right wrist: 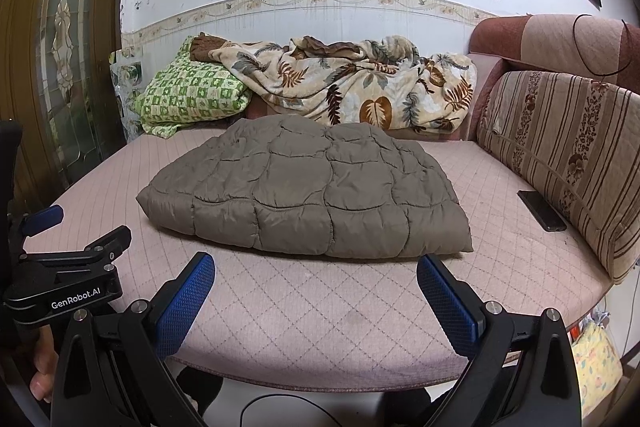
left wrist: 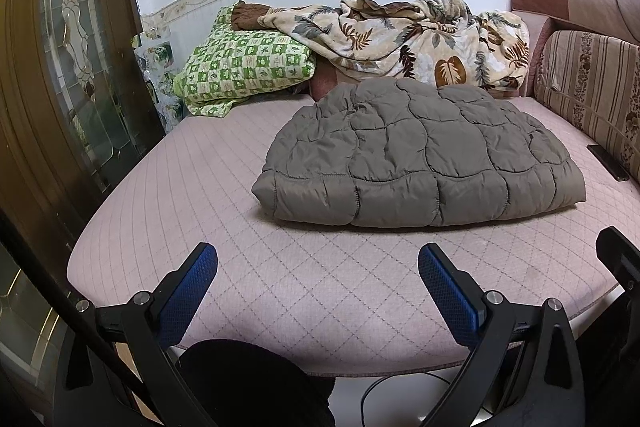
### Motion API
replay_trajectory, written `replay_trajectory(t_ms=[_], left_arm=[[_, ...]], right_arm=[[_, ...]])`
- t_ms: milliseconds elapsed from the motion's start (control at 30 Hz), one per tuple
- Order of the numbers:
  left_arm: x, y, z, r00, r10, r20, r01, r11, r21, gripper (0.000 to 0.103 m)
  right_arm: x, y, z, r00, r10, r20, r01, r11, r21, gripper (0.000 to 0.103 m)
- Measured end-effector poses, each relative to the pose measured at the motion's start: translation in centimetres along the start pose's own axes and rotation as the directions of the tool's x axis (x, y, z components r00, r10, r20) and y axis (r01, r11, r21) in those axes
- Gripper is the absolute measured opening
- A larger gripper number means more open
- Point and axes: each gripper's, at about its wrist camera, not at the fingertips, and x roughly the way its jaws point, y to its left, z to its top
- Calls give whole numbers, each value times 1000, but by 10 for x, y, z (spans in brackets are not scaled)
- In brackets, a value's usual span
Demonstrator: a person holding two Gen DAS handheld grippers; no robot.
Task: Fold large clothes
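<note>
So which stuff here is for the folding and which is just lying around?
For the folding:
- grey quilted jacket, already folded
- left gripper, open
- right gripper, open

Just lying around:
- leaf-print blanket
- green checked pillow
- black phone
- striped cushion

Pink quilted sofa seat (right wrist: 320, 307): folded grey jacket (right wrist: 304, 187) centre, phone (right wrist: 541, 210) right edge.

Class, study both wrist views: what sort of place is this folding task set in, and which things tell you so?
Probably a lived-in home sitting room. A pink quilted sofa seat bears the folded grey-brown padded coat, with a striped floral back cushion, a crumpled leaf-print blanket and a wooden glass-panelled door.
</note>
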Motion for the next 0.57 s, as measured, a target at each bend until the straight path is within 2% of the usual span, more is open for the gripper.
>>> replay_trajectory(t_ms=[333, 433, 567], left_arm=[[0, -2, -1, 1000, 2, 0, -2, 1000, -8, 100], [0, 2, -1, 999, -32, -3, 31, 999, -30, 100], [-1, 2, -3, 1000, -22, -7, 21, 999, -43, 100]], right_arm=[[1, 0, 0, 1000, 2, -3, -2, 1000, -1, 102], [1, -1, 0, 1000, 8, -2, -8, 1000, 1, 102], [1, 0, -1, 1000, 10, -1, -10, 1000, -3, 102]])
